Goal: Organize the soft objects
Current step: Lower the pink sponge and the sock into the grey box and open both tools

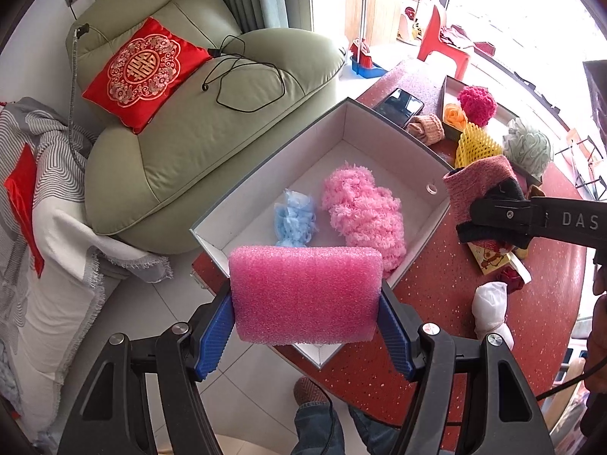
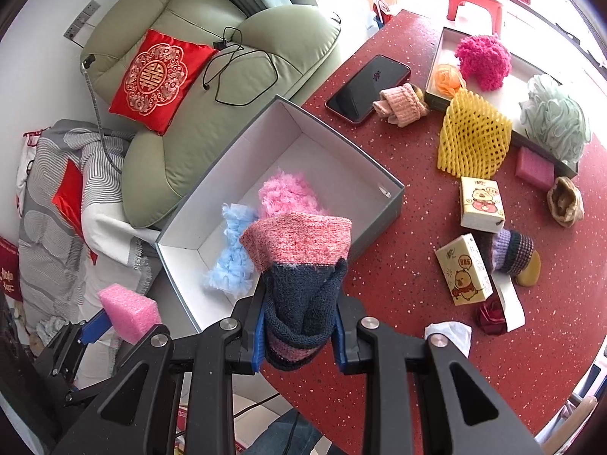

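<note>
My left gripper (image 1: 305,303) is shut on a pink foam sponge (image 1: 305,292) and holds it above the near edge of an open grey box (image 1: 383,113) with a white inside. The box holds a fluffy pink piece (image 1: 360,212) and a blue frilly piece (image 1: 295,217). My right gripper (image 2: 299,331) is shut on a pink and navy knitted sock (image 2: 301,265), held above the box's (image 2: 341,136) near right corner. The sock and right gripper also show at the right of the left wrist view (image 1: 481,193). The sponge shows in the right wrist view (image 2: 129,313).
On the red table (image 2: 398,341) lie a phone (image 2: 366,87), a rolled pink sock (image 2: 400,108), yellow foam netting (image 2: 472,136), tissue packs (image 2: 481,204), a purple knit piece (image 2: 508,252), a small pink sponge (image 2: 535,168) and a second box (image 2: 440,60) with soft items. A green sofa (image 2: 212,121) stands behind.
</note>
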